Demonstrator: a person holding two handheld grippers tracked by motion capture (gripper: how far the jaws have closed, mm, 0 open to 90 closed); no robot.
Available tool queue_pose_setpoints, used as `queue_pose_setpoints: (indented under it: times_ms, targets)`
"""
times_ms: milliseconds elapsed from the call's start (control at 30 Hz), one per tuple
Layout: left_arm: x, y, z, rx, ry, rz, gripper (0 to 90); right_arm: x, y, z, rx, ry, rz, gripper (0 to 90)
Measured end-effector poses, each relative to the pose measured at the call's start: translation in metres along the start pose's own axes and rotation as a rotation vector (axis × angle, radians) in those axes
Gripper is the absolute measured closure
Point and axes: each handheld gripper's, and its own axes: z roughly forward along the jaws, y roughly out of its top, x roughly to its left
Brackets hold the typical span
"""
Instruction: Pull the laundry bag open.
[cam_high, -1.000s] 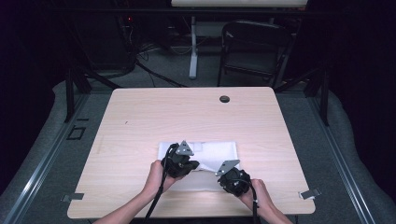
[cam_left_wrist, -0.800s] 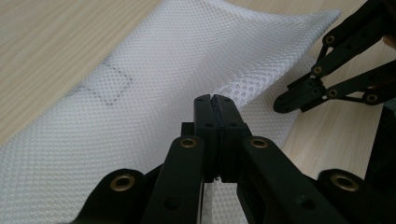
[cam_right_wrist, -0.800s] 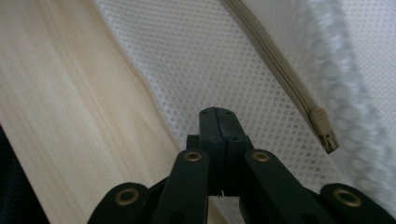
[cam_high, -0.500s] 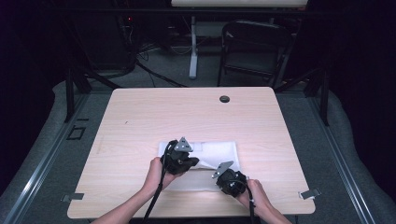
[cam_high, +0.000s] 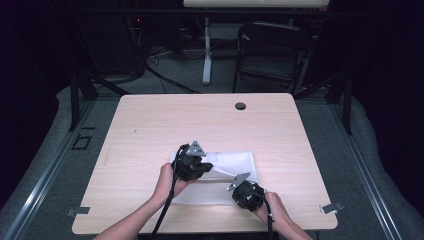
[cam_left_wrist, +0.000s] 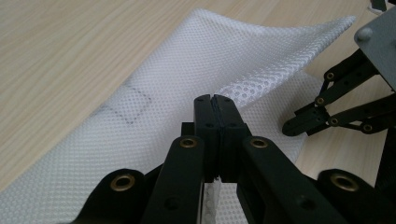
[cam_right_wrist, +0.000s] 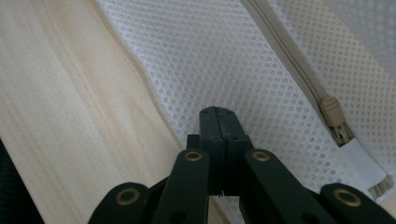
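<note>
Left gripper (cam_left_wrist: 215, 103), clenched on the mesh laundry bag (cam_left_wrist: 196, 70), should lift slowly while right gripper (cam_right_wrist: 218, 115), clamped shut on the bag, holds.

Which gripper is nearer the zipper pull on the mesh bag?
Right. The right gripper sits beside the zipper pull on the mesh bag. The left gripper is farther, at the bag's other end.

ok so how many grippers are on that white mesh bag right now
2. The left gripper sits on the mesh bag toward its left end, jaws shut on the mesh. The right gripper is at the bag's near edge, right of middle, jaws shut.
</note>
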Motion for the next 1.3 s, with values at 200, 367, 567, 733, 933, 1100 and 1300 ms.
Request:
queue_pose_setpoints:
  times_ms: [200, 367, 567, 733, 933, 1100, 1300]
  targets:
    - [0.005, 0.010, -0.002, -0.001, 0.020, 0.010, 89.5, -0.001, 0.000, -0.001, 0.015, 0.020, 0.001, 90.0]
    - [0.009, 0.020, -0.005, 0.003, 0.033, 0.022, 89.5, -0.001, 0.000, -0.001, 0.020, 0.025, 0.010, 90.0]
    - [0.013, 0.033, -0.010, 0.005, 0.069, 0.036, 89.5, -0.002, 0.000, -0.002, 0.029, 0.033, 0.013, 90.0]
    - [0.017, 0.044, -0.012, -0.003, 0.098, 0.044, 89.5, -0.001, 0.000, -0.003, 0.040, 0.042, 0.015, 90.0]
    - [0.022, 0.054, -0.012, -0.009, 0.127, 0.050, 89.5, -0.002, -0.001, -0.004, 0.049, 0.060, 0.016, 90.0]
    - [0.030, 0.067, -0.012, -0.005, 0.162, 0.061, 89.5, -0.001, -0.002, -0.006, 0.061, 0.087, 0.026, 90.0]
    - [0.036, 0.077, -0.009, -0.006, 0.191, 0.057, 89.5, -0.002, -0.004, -0.008, 0.081, 0.098, 0.013, 90.0]
